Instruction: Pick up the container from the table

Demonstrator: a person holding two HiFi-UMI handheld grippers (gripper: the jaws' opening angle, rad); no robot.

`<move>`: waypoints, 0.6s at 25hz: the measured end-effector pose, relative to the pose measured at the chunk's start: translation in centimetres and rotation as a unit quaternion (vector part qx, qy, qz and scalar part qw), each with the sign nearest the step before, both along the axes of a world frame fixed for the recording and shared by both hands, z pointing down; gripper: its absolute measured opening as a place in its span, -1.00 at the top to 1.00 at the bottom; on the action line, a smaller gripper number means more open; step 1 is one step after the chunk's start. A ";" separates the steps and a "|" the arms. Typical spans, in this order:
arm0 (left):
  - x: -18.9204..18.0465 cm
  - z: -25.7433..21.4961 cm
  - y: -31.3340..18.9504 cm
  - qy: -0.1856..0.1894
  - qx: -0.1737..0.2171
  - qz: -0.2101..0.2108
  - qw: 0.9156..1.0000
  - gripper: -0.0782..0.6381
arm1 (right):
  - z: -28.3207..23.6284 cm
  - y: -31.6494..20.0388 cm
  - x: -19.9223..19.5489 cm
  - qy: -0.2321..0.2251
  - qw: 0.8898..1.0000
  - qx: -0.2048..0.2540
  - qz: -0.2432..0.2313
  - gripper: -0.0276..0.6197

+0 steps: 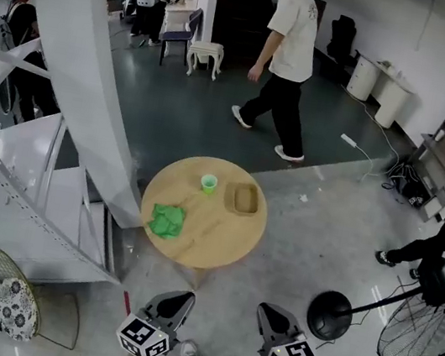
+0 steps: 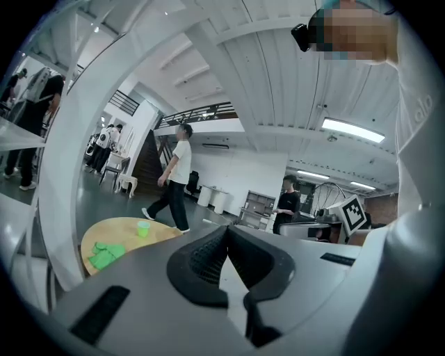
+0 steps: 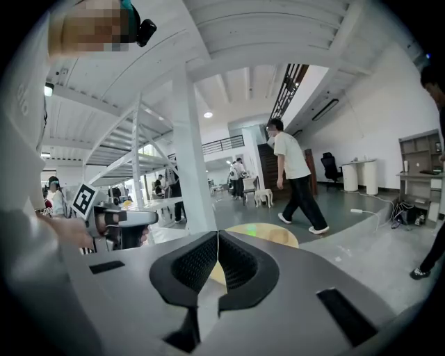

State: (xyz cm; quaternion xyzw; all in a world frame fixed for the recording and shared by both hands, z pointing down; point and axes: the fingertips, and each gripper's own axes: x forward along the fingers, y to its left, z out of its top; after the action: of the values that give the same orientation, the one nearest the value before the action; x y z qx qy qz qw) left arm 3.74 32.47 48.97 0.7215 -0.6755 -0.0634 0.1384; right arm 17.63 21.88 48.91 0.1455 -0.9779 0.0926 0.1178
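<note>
**Both grippers wait short of the table, container untouched**

Here we are at the start line. The left gripper and the right gripper hang side by side close to the person's body, well apart from the round pale wooden table ahead. Each gripper's own view shows its jaws pressed together with nothing between them. That reads as a carrying posture, I'd say, not a reaching one, and they would need to part before any grab.

On the far side of the tabletop sits the shallow tan rectangular container. It is open-topped with a raised rim and rounded corners, and it looks empty from up here. Near it on its left stands a small green plastic cup, and towards the table's left edge lies a crumpled green cloth. Nothing crowds the container's right side, which looks the easier way in.
</note>
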 end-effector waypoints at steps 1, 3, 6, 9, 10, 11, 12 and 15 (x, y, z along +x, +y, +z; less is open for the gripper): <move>-0.7 0.2 0.1 0.003 0.001 0.000 1.000 0.73 | 0.1 0.1 -0.7 0.001 1.000 0.000 0.001 0.82; -2.0 0.8 0.4 0.006 0.000 0.004 1.000 0.73 | 0.4 0.4 -1.8 0.005 1.000 0.002 0.004 0.82; -3.6 1.6 0.0 0.005 -0.006 0.007 1.000 0.73 | 1.1 0.0 -2.9 0.011 1.000 0.002 0.013 0.82; -4.1 2.2 -1.3 0.008 -0.011 0.005 1.000 0.73 | 1.8 -1.4 -3.3 0.013 1.000 -0.003 0.012 0.82; -4.2 2.5 -1.9 0.007 -0.014 0.005 1.000 0.73 | 2.1 -2.2 -3.5 0.012 1.000 -0.005 0.012 0.82; -4.4 2.8 -2.8 0.007 -0.017 0.006 1.000 0.73 | 2.4 -3.1 -3.8 0.011 1.000 -0.008 0.013 0.82; -4.8 3.1 -3.7 0.006 -0.020 0.007 1.000 0.73 | 2.7 -4.1 -4.3 0.011 1.000 -0.010 0.012 0.82; -7.2 3.7 -6.8 0.004 -0.026 0.005 1.000 0.73 | 3.4 -7.3 -7.1 0.010 1.000 -0.010 0.001 0.82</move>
State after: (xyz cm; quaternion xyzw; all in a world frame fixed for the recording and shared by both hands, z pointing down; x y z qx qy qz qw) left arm -3.43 25.66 52.70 0.7206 -0.6730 -0.0480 0.1599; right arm 10.49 14.63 52.29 0.1459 -0.9756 0.1013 0.1289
